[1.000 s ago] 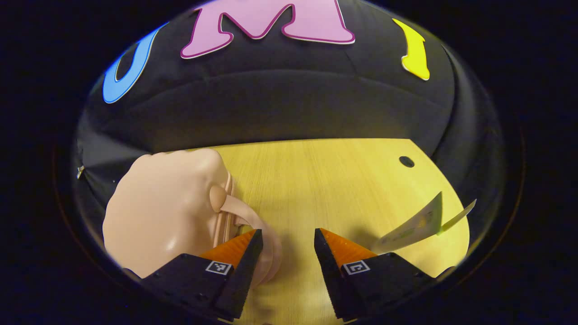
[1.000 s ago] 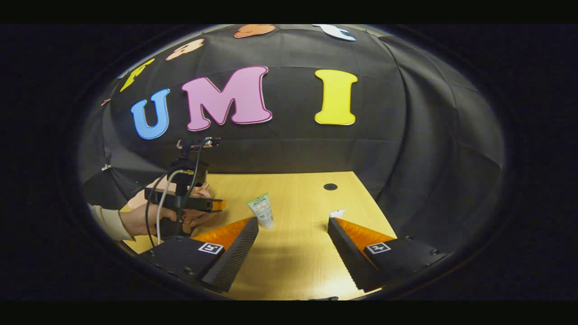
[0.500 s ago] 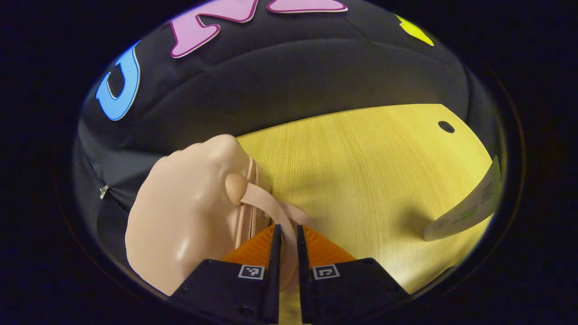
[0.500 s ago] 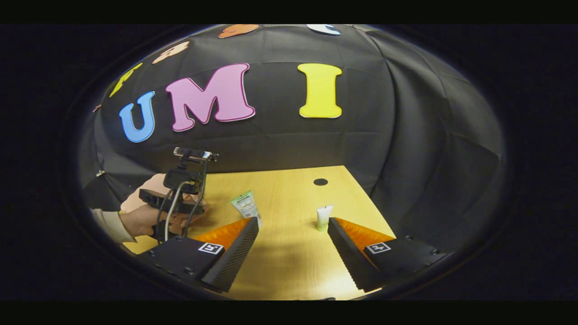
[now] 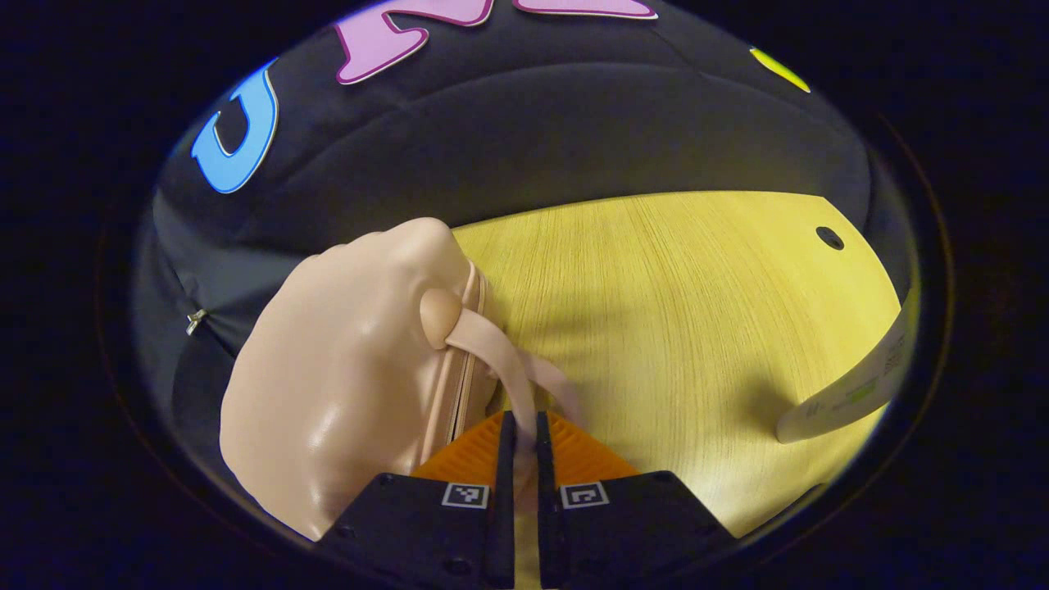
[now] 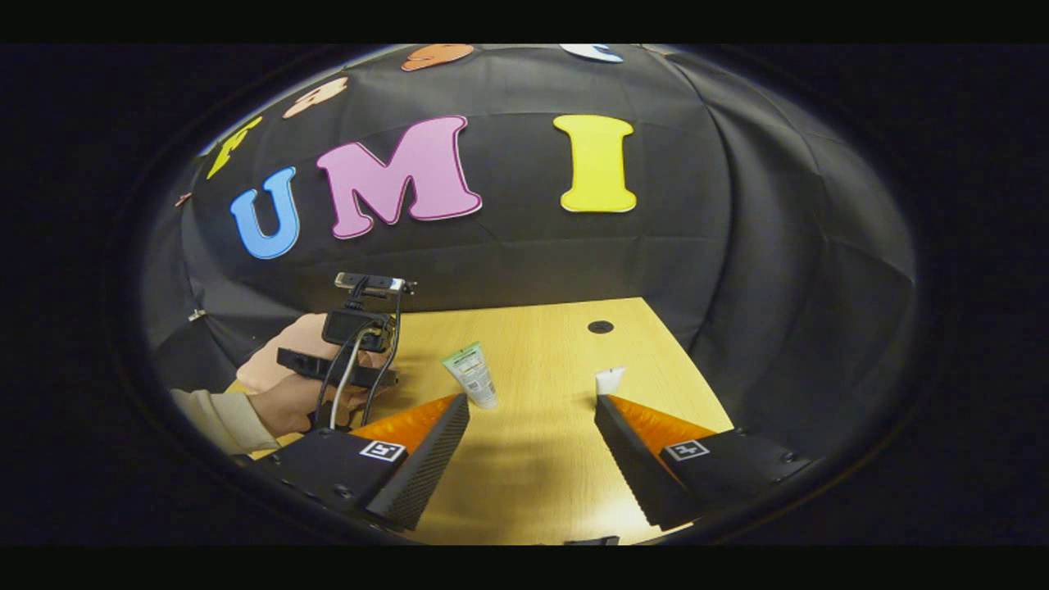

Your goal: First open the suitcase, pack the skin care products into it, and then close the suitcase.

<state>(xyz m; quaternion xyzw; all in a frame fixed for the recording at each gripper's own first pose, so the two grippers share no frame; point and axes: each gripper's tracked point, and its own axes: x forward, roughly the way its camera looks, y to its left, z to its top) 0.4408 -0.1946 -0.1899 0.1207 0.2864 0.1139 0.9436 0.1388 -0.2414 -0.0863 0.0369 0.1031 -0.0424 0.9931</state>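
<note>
Wood-grain table [image 6: 533, 459] (black cloth wall [image 6: 762, 270])

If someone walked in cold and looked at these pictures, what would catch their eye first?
Probably the glossy, peach-pink rounded suitcase at the left of the pale wooden table, with the left gripper shut on its handle strap. Next, the green-capped white tube standing mid-table, beyond the open right gripper.

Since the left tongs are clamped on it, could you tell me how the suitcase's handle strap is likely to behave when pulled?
The handle strap looks thin and bent, so it will probably flex before the suitcase follows. The glossy, rounded shell seems small and likely light, so it may slide across the table. The left tongs grip only the strap.
</note>
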